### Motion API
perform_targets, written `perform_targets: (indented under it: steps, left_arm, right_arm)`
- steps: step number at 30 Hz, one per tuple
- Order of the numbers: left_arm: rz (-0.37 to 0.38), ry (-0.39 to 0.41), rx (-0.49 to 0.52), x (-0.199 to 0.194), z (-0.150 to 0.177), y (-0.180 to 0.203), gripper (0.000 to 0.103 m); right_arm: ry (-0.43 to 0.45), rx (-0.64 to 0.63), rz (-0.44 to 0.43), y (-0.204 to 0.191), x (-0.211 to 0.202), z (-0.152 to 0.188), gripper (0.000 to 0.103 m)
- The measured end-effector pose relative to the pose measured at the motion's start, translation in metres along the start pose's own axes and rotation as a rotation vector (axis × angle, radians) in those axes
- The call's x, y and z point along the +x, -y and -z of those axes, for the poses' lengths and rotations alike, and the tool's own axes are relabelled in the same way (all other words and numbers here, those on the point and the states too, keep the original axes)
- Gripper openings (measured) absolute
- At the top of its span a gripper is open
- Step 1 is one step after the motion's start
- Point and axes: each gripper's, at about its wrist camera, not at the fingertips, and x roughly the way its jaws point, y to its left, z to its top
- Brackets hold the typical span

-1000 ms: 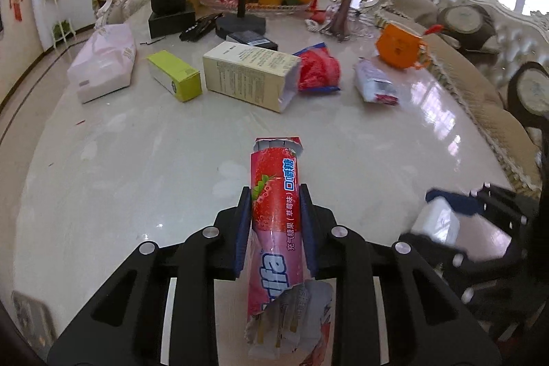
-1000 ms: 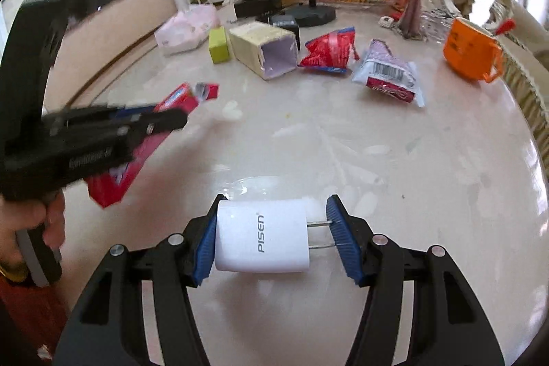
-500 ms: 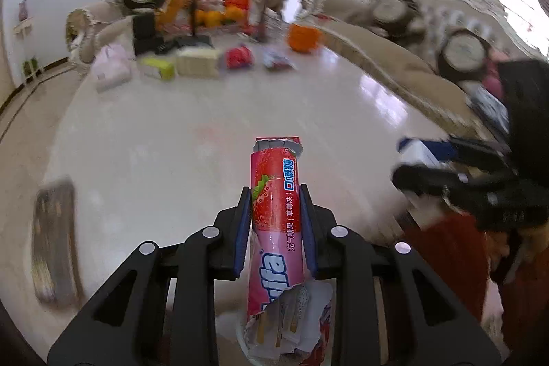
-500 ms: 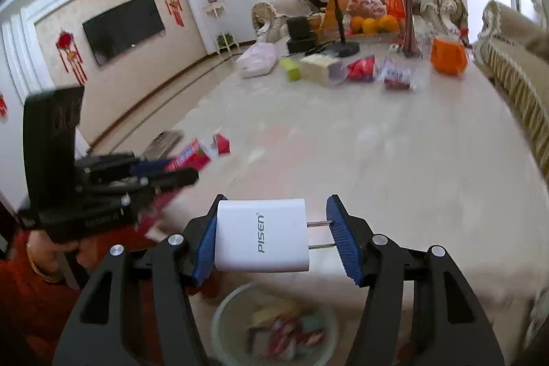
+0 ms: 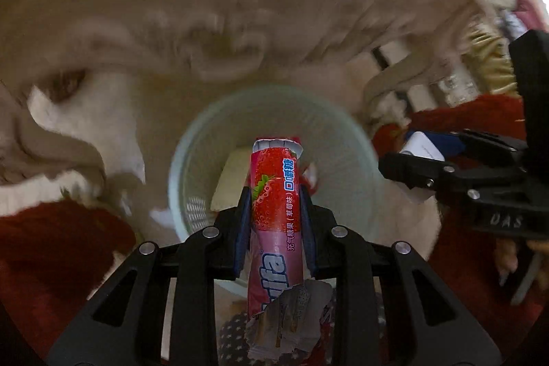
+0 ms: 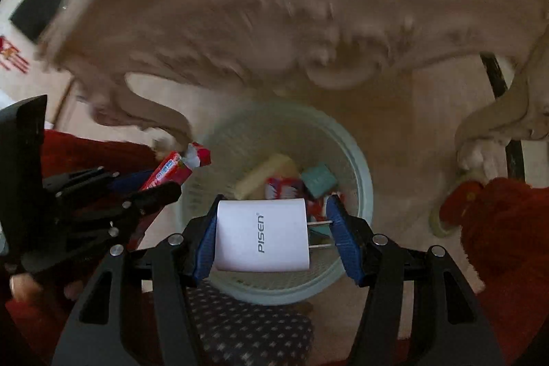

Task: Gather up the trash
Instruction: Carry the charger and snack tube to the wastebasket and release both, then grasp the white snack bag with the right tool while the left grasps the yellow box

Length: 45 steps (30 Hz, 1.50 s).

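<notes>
Pale green mesh wastebasket (image 6: 357,174) holds a cream box, teal box and wrappers. My left gripper (image 5: 274,211) clamps the pink strawberry candy wrapper (image 5: 274,194), my right gripper (image 6: 271,235) the white PISEN charger (image 6: 260,235); both now hover above the basket, having left the worktop.

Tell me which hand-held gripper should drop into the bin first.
Probably the right hand-held gripper: its white PISEN charger hangs inside the pale green wastebasket's rim. In that view, the left hand-held gripper holds the strawberry candy wrapper at the rim's left edge.
</notes>
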Motion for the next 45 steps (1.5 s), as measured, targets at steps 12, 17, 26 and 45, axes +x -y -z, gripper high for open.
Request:
perform_targets:
  steps: [12, 17, 26, 45]
  left_arm:
    - [-0.056, -0.052, 0.024, 0.028, 0.003, 0.005, 0.091]
    - [-0.056, -0.065, 0.015, 0.029, 0.005, 0.003, 0.091]
    - [0.001, 0.000, 0.029, 0.003, 0.006, 0.005, 0.091]
    - [-0.148, 0.469, -0.136, -0.209, -0.210, -0.043, 0.091]
  right_arm:
    - [-0.016, -0.024, 0.089, 0.003, 0.026, 0.013, 0.074]
    - [-0.002, -0.010, 0.147, 0.008, 0.028, 0.015, 0.074]
    - [0.100, -0.080, 0.090, -0.010, -0.010, 0.018, 0.074]
    - [0.658, -0.144, 0.278, -0.004, -0.176, -0.167, 0.082]
